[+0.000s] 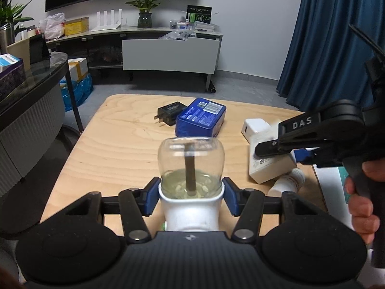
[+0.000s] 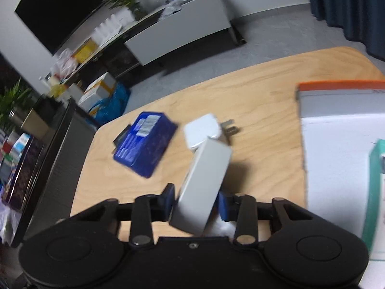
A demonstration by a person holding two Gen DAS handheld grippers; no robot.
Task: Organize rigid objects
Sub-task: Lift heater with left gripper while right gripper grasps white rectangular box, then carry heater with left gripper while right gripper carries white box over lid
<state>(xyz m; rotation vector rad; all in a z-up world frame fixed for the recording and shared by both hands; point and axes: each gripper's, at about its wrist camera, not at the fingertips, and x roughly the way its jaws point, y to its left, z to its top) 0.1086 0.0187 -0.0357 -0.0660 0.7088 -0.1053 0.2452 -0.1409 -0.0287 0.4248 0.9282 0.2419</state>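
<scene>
My left gripper [image 1: 191,198] is shut on a clear glass bottle [image 1: 191,166] with a white cap, held above the wooden table [image 1: 115,144]. My right gripper [image 2: 196,202] is shut on a white rectangular box [image 2: 204,183], lifted over the table; it also shows in the left wrist view [image 1: 269,166]. A blue tin [image 1: 201,118] and a black plug adapter [image 1: 169,112] lie at the table's far side. A white charger [image 2: 203,130] lies beside the tin. A small white bottle [image 1: 288,183] lies under the box.
A white and orange-edged tray or box [image 2: 336,130] sits at the table's right, with a teal box [image 2: 375,192] on it. A dark glass side table [image 1: 36,72] stands left. A low TV cabinet [image 1: 168,53] and blue curtain [image 1: 324,36] are behind.
</scene>
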